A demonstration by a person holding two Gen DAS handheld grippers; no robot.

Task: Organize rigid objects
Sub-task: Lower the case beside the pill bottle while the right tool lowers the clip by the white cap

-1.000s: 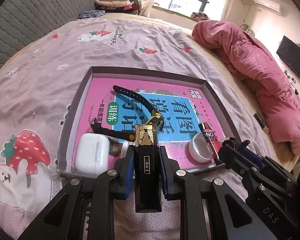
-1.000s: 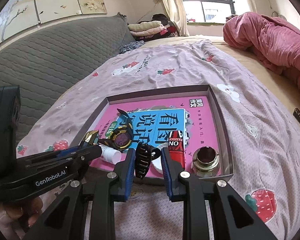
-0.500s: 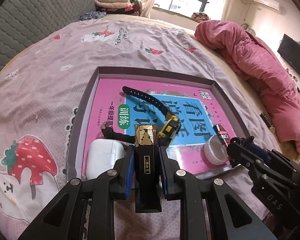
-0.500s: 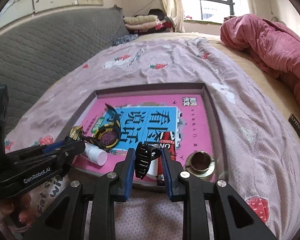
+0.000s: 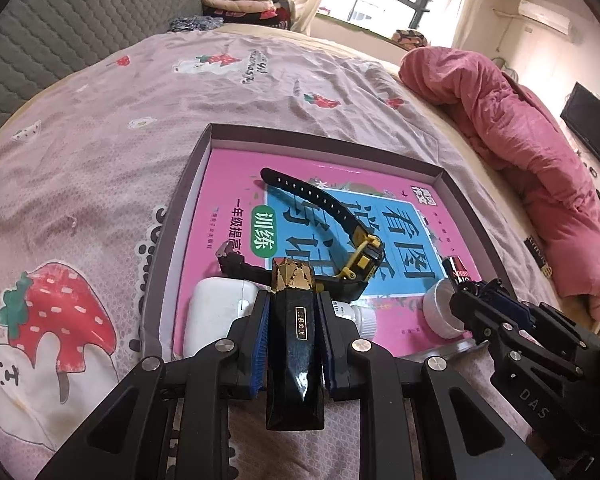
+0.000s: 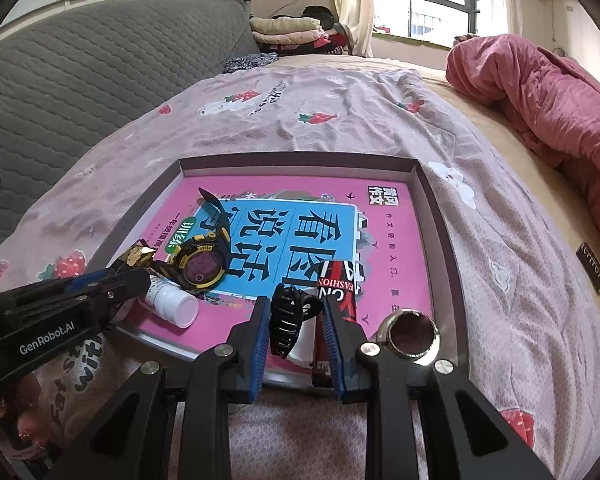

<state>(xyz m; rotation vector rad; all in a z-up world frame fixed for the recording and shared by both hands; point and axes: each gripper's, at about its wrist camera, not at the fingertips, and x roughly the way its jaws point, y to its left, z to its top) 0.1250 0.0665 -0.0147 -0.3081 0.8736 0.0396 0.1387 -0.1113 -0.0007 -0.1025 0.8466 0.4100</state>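
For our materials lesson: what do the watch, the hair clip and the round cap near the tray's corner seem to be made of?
Watch: probably matt black plastic or rubber with yellow trim, judging by its bending strap.
Hair clip: glossy black, likely hard plastic, with moulded teeth.
Round cap: looks like metal, given its bright mirror-like rim.

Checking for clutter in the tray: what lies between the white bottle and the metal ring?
In the right wrist view, a red and black tube lies between the white bottle and the metal ring.
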